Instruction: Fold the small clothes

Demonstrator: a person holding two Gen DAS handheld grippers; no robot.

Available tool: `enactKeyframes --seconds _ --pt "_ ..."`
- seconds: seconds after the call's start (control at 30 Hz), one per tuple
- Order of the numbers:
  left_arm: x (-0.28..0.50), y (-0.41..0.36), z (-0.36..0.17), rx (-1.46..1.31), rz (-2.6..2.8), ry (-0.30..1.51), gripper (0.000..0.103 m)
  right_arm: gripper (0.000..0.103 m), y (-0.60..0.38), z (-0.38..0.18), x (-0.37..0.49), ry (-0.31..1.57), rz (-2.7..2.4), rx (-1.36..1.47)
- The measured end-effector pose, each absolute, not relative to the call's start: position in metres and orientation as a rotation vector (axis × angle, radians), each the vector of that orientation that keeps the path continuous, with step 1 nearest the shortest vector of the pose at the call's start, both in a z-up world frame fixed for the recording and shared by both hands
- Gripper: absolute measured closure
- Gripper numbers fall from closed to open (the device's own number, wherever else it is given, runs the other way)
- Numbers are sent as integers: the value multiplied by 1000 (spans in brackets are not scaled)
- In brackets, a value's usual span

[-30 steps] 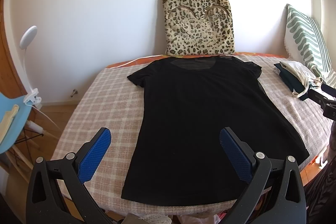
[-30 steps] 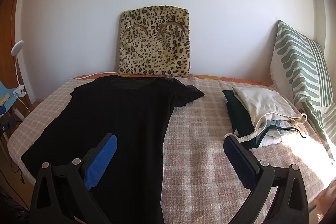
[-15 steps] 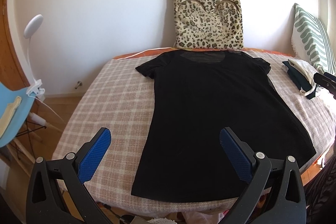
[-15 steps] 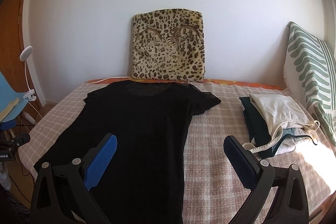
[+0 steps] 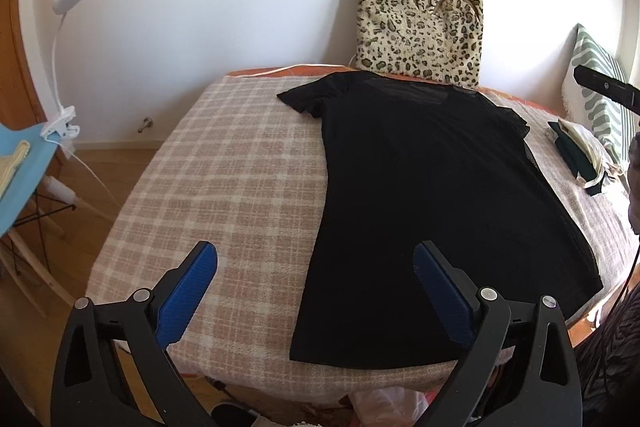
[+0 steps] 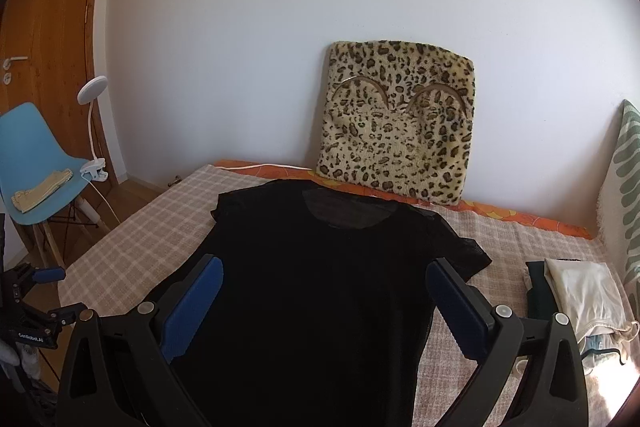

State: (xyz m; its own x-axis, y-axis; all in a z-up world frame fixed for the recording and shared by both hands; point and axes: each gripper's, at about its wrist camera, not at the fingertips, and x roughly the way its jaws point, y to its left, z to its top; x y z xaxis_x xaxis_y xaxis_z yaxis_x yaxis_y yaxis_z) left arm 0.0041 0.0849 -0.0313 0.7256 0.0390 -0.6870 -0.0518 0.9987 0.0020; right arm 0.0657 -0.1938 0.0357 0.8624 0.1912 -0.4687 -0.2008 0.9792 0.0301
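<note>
Black T-shirt (image 5: 432, 211) lies flat on checked blanket (image 5: 224, 187) w/ left gripper (image 5: 316, 291) & right gripper (image 6: 324, 301) above it, both wide open, holding nothing.

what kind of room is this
Most likely a bedroom at home. A bed with a plaid cover stands against the wall, a leopard cushion and a striped pillow lean at its edges, and a black t-shirt lies flat beside a pile of folded clothes.

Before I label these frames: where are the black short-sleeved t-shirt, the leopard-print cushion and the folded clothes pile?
Black short-sleeved t-shirt (image 5: 432, 195), left wrist view, chest.
Leopard-print cushion (image 6: 400, 123), right wrist view, centre.
Folded clothes pile (image 6: 580, 291), right wrist view, cream top garment.
</note>
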Motion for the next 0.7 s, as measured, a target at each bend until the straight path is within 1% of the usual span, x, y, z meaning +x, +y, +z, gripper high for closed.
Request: enactKeyframes --seconds 0.1,0.27,0.37,0.4,0.43,0.47,0.53,0.57,0.63,0.7 --pt "7 92 -34 -3 77 767 5 0 -180 36 81 491 246 -11" --pt "15 114 -53 -91 63 844 6 0 -157 39 109 496 321 -6" --pt "15 119 -64 -156 22 891 19 0 -148 40 130 537 364 22" --pt "15 119 -66 -180 0 903 25 0 -144 41 139 554 382 34" --pt "15 119 -68 -201 -16 914 28 0 -140 42 148 573 399 44" --pt "14 120 -71 -217 -25 923 29 0 -136 43 158 593 416 52" --pt "14 121 -76 -266 -50 943 41 0 -124 44 177 631 445 64" --pt "15 123 -80 -298 -65 957 44 0 -117 45 187 651 463 71" --pt "15 127 -86 -336 -81 977 56 3 -101 44 208 693 496 87" --pt "16 129 -90 -353 -79 987 62 9 -84 41 230 738 527 96"
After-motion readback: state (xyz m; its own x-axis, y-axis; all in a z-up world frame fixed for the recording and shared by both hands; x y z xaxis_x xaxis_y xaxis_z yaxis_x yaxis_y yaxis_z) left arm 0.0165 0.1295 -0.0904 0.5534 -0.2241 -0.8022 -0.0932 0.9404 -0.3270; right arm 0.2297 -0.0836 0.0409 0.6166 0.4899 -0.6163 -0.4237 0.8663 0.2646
